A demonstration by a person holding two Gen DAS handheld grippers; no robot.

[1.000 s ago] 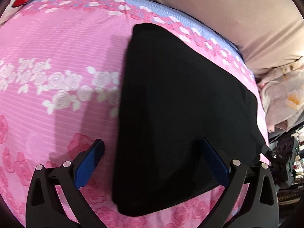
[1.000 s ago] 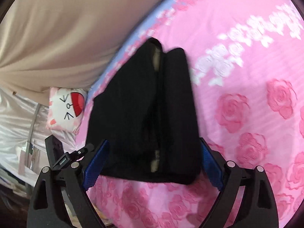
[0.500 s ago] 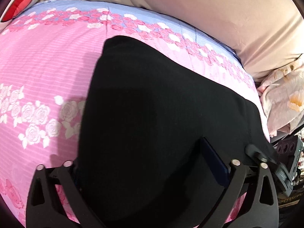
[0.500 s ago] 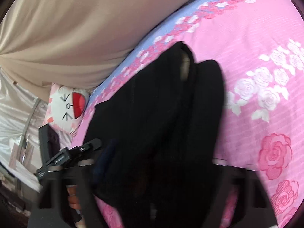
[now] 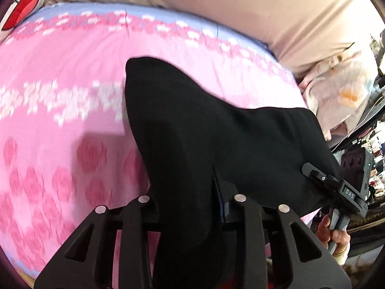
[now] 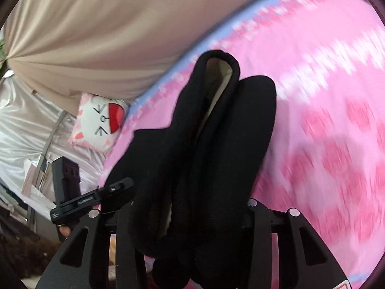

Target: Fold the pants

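Note:
The black pants (image 5: 216, 132), folded into a thick bundle, are lifted off the pink rose-print bed (image 5: 60, 120). My left gripper (image 5: 190, 204) is shut on the near edge of the pants. In the right wrist view the pants (image 6: 211, 144) hang in folds with a pale lining showing, and my right gripper (image 6: 190, 207) is shut on that end. Each gripper shows in the other's view: the right one (image 5: 336, 187) and the left one (image 6: 96, 195). The fingertips are buried in cloth.
A beige curtain (image 5: 216, 7) hangs behind the bed. A white and red cat-face pillow (image 6: 101, 122) lies at the bed's end. A pale floral blanket (image 5: 341, 91) is bunched at the right. Clutter stands beyond the bed's edge (image 5: 375, 144).
Both grippers went from open, straddling the flat pants, to shut on them. The near edge has been raised off the bed and the views are blurred by motion.

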